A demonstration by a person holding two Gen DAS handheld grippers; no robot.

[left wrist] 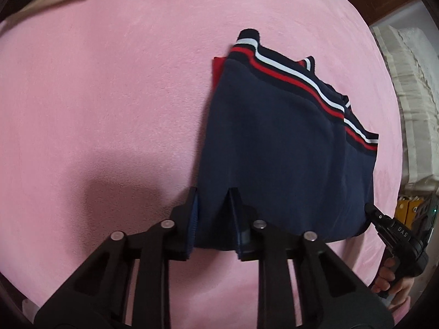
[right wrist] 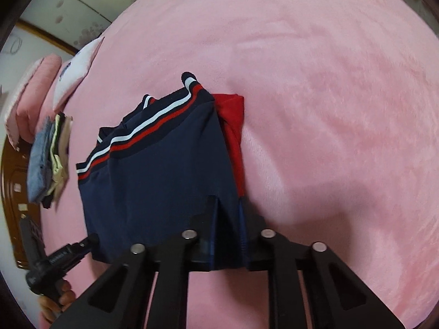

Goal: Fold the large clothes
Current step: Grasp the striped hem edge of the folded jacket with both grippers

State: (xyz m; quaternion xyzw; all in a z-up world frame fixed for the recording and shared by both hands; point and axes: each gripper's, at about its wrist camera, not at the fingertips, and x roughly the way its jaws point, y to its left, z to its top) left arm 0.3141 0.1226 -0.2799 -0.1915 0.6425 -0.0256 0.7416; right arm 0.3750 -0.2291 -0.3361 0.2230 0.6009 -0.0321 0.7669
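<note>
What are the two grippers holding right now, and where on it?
Both hold the folded navy garment by its near edge: left gripper at its left corner, right gripper at its right corner.

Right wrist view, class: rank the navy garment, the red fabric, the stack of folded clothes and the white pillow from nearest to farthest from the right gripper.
1. navy garment: pinched in the right gripper.
2. red fabric: just ahead, peeking out on the right.
3. stack of folded clothes: far left.
4. white pillow: beyond the stack, upper left.
</note>
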